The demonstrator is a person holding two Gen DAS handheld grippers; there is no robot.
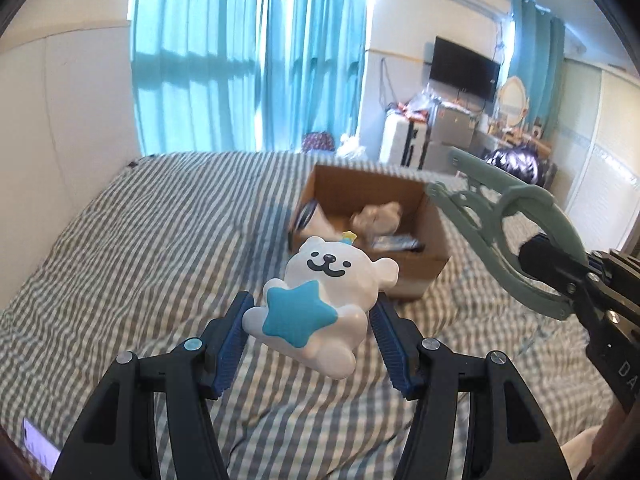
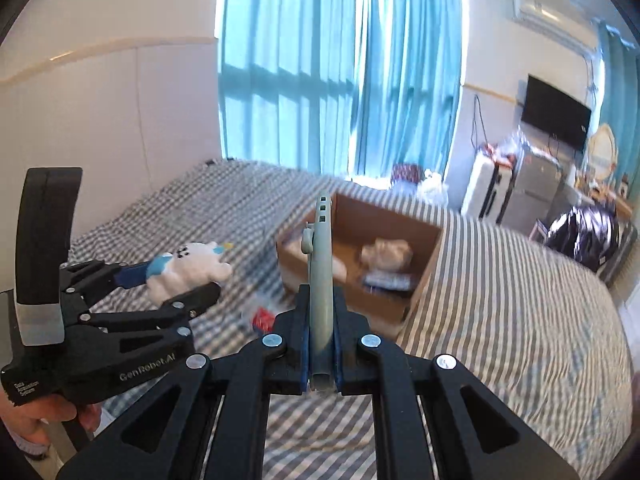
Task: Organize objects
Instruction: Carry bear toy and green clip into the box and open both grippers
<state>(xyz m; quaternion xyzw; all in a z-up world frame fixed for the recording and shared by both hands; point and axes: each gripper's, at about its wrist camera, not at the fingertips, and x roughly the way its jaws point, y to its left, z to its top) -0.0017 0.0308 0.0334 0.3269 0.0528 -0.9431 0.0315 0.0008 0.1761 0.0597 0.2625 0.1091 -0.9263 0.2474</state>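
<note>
My left gripper [image 1: 310, 322] is shut on a white bear figure [image 1: 320, 296] with a blue star, held above the striped bed. It also shows in the right wrist view [image 2: 188, 268], left of the box. My right gripper [image 2: 320, 344] is shut on a grey-green plastic clip [image 2: 321, 280], seen edge on. In the left wrist view the clip [image 1: 504, 232] hangs in the air at the right, over the box's right side. An open cardboard box [image 1: 430, 236] sits on the bed beyond both grippers, with a pale crumpled thing [image 1: 378, 216] and several small items inside.
The grey-striped bed [image 1: 160, 240] fills the foreground. A small red item [image 2: 262, 318] lies on it near the box. Blue curtains [image 1: 248, 60], a TV [image 1: 464, 68], a suitcase and clutter stand beyond the bed's far right.
</note>
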